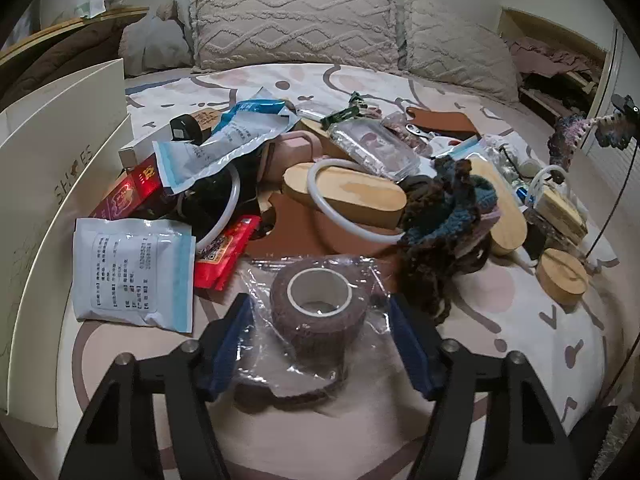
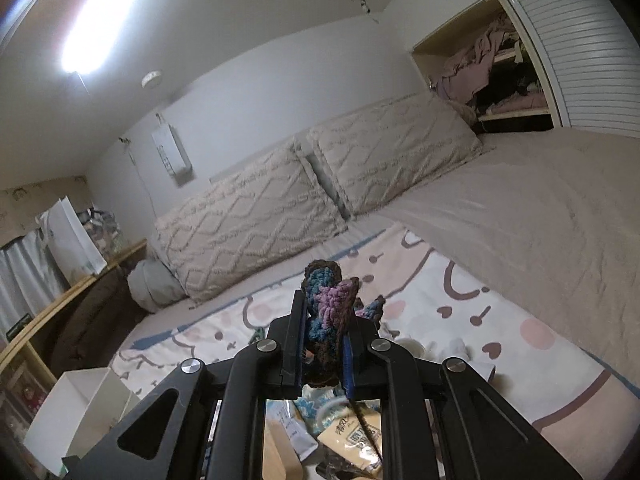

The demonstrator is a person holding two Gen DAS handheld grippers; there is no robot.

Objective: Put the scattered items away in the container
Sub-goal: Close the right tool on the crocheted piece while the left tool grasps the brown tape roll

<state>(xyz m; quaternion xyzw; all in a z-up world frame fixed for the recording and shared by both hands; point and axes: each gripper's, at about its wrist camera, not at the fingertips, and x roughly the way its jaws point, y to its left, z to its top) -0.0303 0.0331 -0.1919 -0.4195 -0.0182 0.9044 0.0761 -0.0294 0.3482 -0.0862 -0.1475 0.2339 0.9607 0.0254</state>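
Note:
In the left wrist view my left gripper [image 1: 320, 312] is open, its blue pads either side of a brown bandage roll in clear plastic wrap [image 1: 318, 304] lying on the bed. Behind it lies a pile of scattered items: white-and-blue packets [image 1: 132, 272], red packets [image 1: 224, 252], a white ring [image 1: 352, 204] on a wooden block, crocheted yarn [image 1: 448, 220]. The white shoe box [image 1: 60, 184] stands at the left. In the right wrist view my right gripper [image 2: 324, 332] is shut on a blue, pink and brown crocheted piece [image 2: 328, 304], held above the bed; the white box [image 2: 80, 412] is at lower left.
Two textured pillows [image 1: 296, 20] lie along the head of the bed. A round wooden lid [image 1: 562, 276] lies at the right of the pile. An open closet [image 2: 500, 76] with clothes is at the far right. A wooden shelf [image 2: 72, 300] runs along the left.

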